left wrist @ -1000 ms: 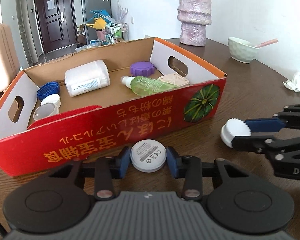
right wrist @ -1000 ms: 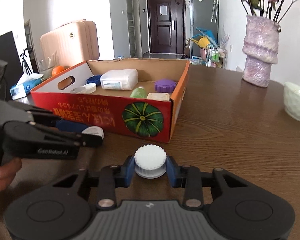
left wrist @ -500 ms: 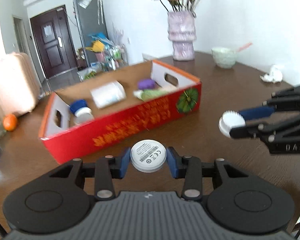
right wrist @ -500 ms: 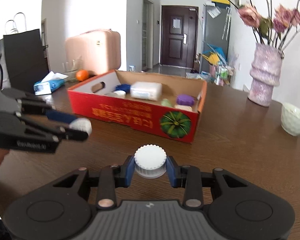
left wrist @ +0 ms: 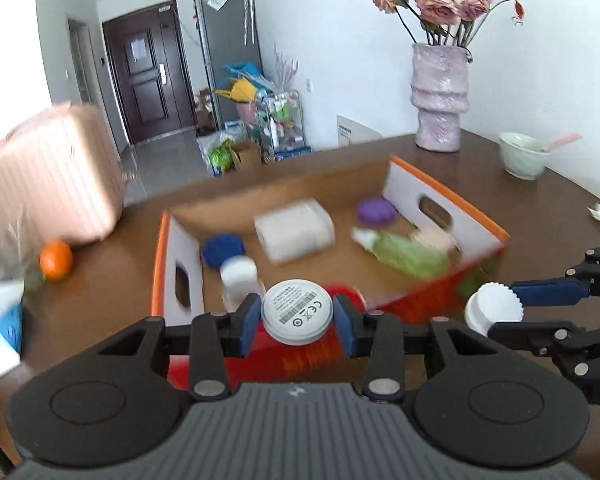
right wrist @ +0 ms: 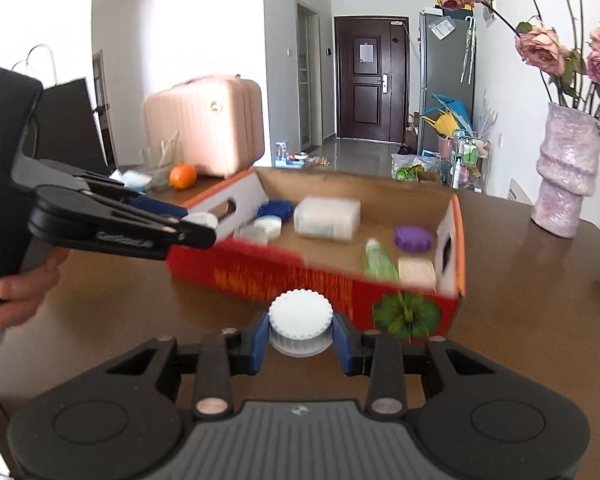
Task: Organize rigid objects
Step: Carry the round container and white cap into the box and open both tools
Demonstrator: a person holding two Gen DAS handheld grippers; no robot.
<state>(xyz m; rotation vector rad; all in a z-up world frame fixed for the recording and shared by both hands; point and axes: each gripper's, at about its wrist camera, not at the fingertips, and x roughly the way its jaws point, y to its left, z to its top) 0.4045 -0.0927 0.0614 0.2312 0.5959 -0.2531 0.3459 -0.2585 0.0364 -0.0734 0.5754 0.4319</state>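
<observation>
Transport step: your left gripper [left wrist: 297, 312] has its fingers clamped on the flat white labelled disc [left wrist: 296, 310]; your right gripper [right wrist: 300, 328] has its fingers clamped on the ribbed white plastic cap [right wrist: 301, 319]. Ahead of both lies the red cardboard box [right wrist: 320, 280]. Next, carry each item over the rim, then part the fingers.

Bright, even daylight in both views; white walls near overexposed. Motion blur smears the cardboard box [left wrist: 452, 204] and its contents, worst on the red front panel [right wrist: 300, 280]. Gripper bodies in the foreground stay sharp. Strong fisheye curvature, dark vignette at the corners. Soft sheen on the desk [right wrist: 532, 280].
</observation>
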